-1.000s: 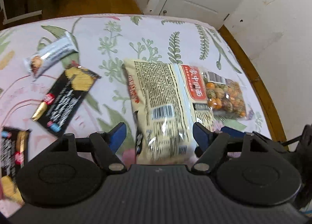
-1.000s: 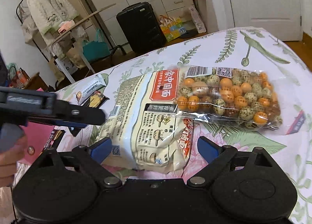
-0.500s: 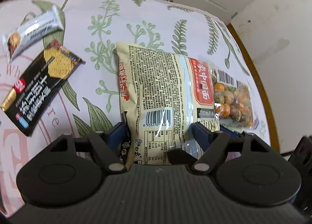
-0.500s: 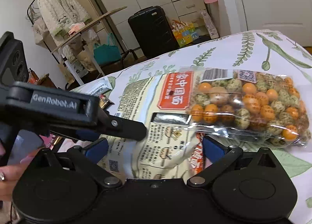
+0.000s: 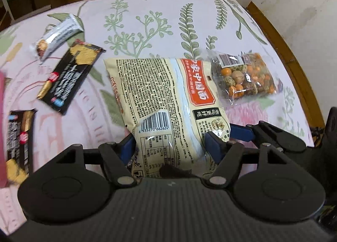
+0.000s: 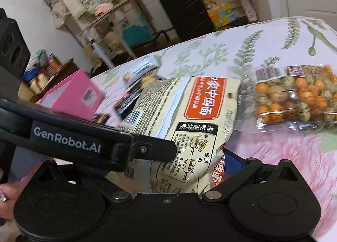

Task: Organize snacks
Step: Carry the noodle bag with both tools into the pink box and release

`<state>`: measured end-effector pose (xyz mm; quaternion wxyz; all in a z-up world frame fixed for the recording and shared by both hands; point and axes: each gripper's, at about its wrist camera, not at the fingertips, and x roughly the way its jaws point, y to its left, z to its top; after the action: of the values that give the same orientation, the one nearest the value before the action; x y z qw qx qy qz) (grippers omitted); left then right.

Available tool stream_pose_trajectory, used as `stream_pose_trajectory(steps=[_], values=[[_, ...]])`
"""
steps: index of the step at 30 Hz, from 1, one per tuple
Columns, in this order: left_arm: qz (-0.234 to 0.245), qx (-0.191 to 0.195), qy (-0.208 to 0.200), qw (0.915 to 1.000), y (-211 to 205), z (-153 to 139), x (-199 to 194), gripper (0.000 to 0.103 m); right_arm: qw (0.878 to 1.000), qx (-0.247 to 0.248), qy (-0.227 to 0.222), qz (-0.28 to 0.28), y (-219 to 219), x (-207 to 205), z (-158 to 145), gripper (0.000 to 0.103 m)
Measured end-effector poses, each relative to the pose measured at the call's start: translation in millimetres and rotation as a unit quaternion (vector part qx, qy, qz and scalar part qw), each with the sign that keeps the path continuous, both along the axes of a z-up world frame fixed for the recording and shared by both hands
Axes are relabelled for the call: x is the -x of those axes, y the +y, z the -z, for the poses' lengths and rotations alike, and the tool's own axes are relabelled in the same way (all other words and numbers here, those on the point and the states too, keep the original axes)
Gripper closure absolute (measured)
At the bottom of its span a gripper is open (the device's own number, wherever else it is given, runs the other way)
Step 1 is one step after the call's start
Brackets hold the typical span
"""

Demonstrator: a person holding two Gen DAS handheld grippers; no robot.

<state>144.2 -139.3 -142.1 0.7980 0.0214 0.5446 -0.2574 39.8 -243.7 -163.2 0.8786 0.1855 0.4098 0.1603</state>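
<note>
A large cream noodle packet (image 5: pixel 166 98) with a red label lies on the floral tablecloth; it also shows in the right wrist view (image 6: pixel 189 115). My left gripper (image 5: pixel 169 146) is closed on its near end, blue pads pressing both sides. My right gripper (image 6: pixel 189 164) straddles the packet's near corner from the right; its left finger is hidden behind the left gripper's arm (image 6: pixel 84 141). A clear bag of coated nuts (image 5: pixel 244 77) lies to the right, apart from the packet's edge, and shows in the right wrist view (image 6: pixel 294 98).
A grey wrapped bar (image 5: pixel 56 36) and two black cracker packs (image 5: pixel 69 75) (image 5: pixel 18 143) lie at left. A pink box (image 6: pixel 73 94) stands at the table's left. The table's wooden rim (image 5: pixel 294 69) runs along the right. A black suitcase (image 6: pixel 185 12) stands beyond.
Both grippers have moved in on the noodle packet and the left has closed on its near end. The packet has pulled away from the nut bag, which it overlapped.
</note>
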Motion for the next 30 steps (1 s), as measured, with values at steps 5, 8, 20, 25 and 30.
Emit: stream_pose_trajectory(steps=[5, 8, 20, 25, 30], values=[[-0.005, -0.002, -0.003, 1.0000, 21.0, -16.7, 19.1, 0.034, 1.000, -0.005, 0.002, -0.027, 12.9, 19.5, -13.8, 0.001], [-0.012, 0.001, 0.004, 0.9999, 33.3, -22.7, 27.2, 0.034, 0.999, -0.001, 0.008, -0.039, 19.9, 26.3, -21.4, 0.004], [-0.028, -0.009, 0.014, 0.9995, 75.7, -56.7, 71.0, 0.034, 0.989, 0.048, 0.024, -0.135, 66.0, 51.0, -63.3, 0.006], [-0.032, -0.017, -0.003, 0.9993, 98.2, -74.0, 84.8, 0.034, 0.985, 0.048, 0.016, -0.166, 85.3, 56.8, -80.1, 0.009], [-0.024, -0.035, -0.044, 0.9981, 130.6, -101.5, 97.4, 0.034, 0.977, 0.045, -0.007, -0.207, 110.5, 57.7, -106.3, 0.021]])
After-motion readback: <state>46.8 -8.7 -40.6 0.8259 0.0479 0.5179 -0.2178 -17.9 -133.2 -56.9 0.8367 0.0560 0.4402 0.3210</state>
